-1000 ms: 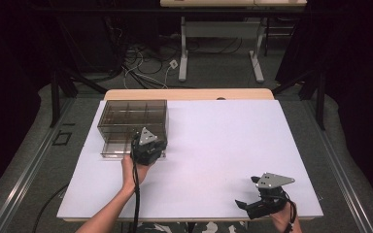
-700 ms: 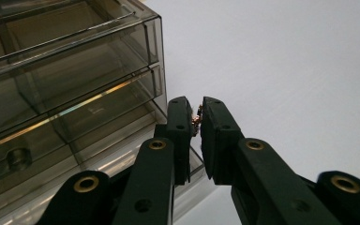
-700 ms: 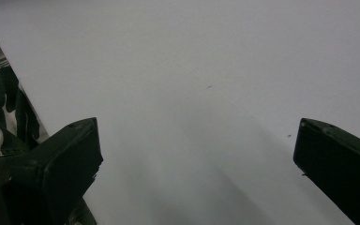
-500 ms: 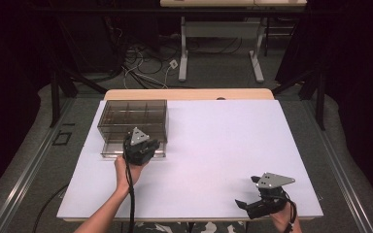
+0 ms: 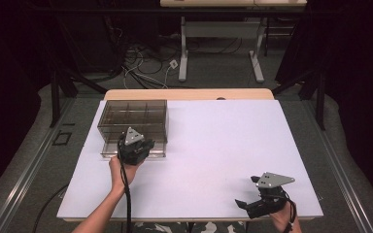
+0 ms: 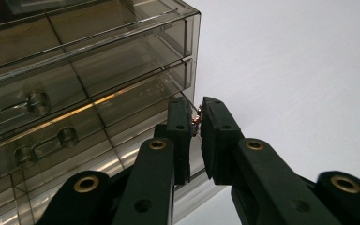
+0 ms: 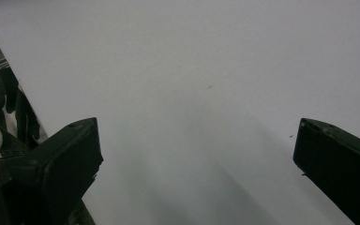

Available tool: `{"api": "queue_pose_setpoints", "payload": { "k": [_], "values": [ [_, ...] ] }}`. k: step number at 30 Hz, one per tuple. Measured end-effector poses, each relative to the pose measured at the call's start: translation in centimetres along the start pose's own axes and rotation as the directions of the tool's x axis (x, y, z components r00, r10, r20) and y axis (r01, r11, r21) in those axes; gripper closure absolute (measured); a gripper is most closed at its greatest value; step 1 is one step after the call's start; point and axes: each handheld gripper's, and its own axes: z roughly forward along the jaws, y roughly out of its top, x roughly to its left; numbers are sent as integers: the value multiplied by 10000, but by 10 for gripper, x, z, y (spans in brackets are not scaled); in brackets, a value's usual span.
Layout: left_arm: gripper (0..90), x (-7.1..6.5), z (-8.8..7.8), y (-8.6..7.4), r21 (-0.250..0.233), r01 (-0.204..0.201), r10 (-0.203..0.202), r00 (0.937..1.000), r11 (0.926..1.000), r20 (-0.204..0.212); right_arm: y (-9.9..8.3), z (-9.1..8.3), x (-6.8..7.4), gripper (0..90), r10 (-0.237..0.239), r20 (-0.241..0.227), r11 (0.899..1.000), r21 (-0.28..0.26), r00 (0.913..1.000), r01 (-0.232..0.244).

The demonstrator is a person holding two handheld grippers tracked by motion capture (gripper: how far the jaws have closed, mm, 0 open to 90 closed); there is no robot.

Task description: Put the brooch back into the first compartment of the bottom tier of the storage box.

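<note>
Left gripper view: the left tongs [image 6: 197,123] are nearly together, clamped on a small coppery piece at the corner of the smoky clear drawer cabinet [image 6: 89,79], which stands just ahead and left of them. Right tongs [image 5: 252,206] stand wide apart, holding nothing, low over the white desk [image 5: 223,145].

In the high view, the left gripper [image 5: 135,147] is covering the front middle of the drawer box [image 5: 134,116], hiding its jaws. In the left gripper view, something tiny and reddish [image 6: 197,121] is sitting between the pads, too small to identify. The right gripper [image 7: 192,173] is being cropped by the picture's bottom edge.
</note>
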Motion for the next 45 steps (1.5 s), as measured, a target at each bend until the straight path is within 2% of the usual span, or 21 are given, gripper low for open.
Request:
{"api": "queue_pose_setpoints", "payload": {
  "k": [5, 9, 12, 13, 14, 15, 19, 27, 34, 38, 43, 45],
  "values": [
    [816, 3, -4, -2, -41, 90, -90, 9999, 10000, -92, 1, 0, 1, 5, -58, 2, 10000, 46, 10000, 58],
    [816, 8, -8, -4, -52, 177, -178, 9996, 9998, -226, 0, 0, 0, 5, -4, 29, 9999, -123, 10000, 4],
    [816, 11, -11, -6, -63, 276, -277, 9992, 9996, -295, 1, -1, 1, 5, -76, 17, 10000, 28, 10000, 76],
    [816, 12, -12, -7, -39, 288, -289, 9991, 9996, -325, 1, 0, 1, 5, -69, 15, 10000, -9, 10000, 69],
    [815, 14, -13, -8, -51, 277, -279, 9989, 9996, -373, 0, 2, 1, 5, -43, 65, 9995, -304, 10000, 44],
    [815, 15, -14, -8, -43, 331, -333, 9988, 9994, -354, 0, 1, 0, 5, -77, 19, 9999, -122, 10000, 77],
    [816, 18, -17, -10, -63, 313, -316, 9980, 9995, -544, 1, 0, 1, 5, -81, 8, 10000, 39, 10000, 81],
    [815, 27, -26, -15, -149, 522, -531, 9960, 9985, -718, 0, 0, 0, 6, 63, 1, 10000, -6, 10000, -63],
    [816, 35, -32, -14, -282, 583, -608, 9933, 9979, -984, 0, 0, 0, 6, -92, -3, 10000, -26, 10000, 92],
    [816, 39, -33, -15, -272, 699, -724, 9920, 9972, -1036, 0, 0, 0, 6, -82, 4, 10000, -22, 10000, 82],
    [816, 40, -32, -15, -244, 646, -668, 9919, 9976, -1079, 0, 0, 1, 6, -104, -4, 9999, -20, 9999, 104],
    [816, 42, -32, -16, -214, 822, -840, 9909, 9964, -1050, 0, 1, 1, 6, -69, 25, 9998, -174, 10000, 69]
  ]
}}
